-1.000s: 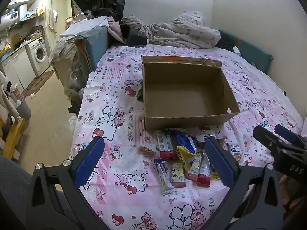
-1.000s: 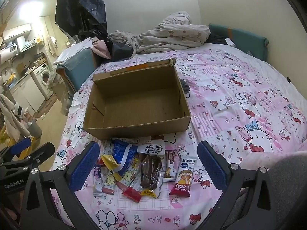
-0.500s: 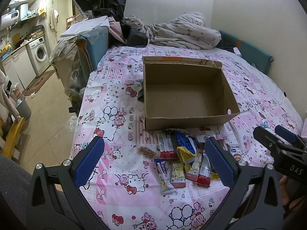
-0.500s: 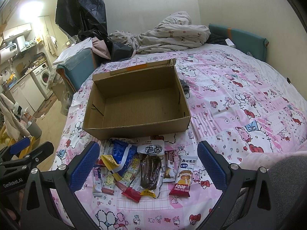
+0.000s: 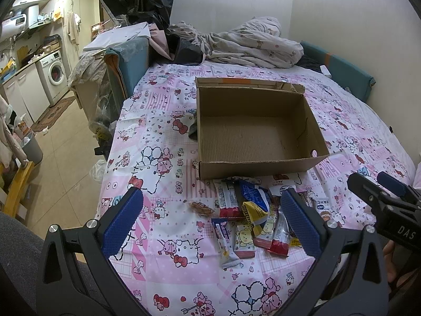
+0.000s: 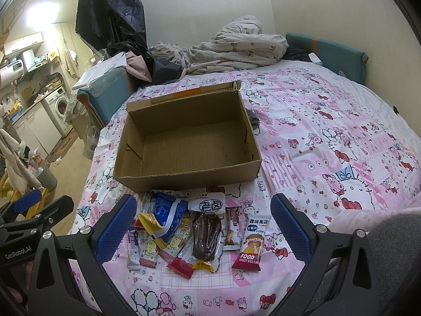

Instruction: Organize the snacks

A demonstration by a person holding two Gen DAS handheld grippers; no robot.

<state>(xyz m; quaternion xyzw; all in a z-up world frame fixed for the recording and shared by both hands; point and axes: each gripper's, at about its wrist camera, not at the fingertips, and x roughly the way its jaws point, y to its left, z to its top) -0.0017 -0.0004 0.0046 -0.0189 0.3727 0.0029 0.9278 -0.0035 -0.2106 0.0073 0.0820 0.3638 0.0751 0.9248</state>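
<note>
Several snack packets point(image 6: 200, 234) lie lengthwise toward the cardboard box point(image 6: 184, 179).

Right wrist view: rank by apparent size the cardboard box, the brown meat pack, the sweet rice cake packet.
1. cardboard box, largest by far, though farther from the camera.
2. brown meat pack.
3. sweet rice cake packet.
The last two look close in length; the meat pack looks wider, so that ranking is tentative.
</note>
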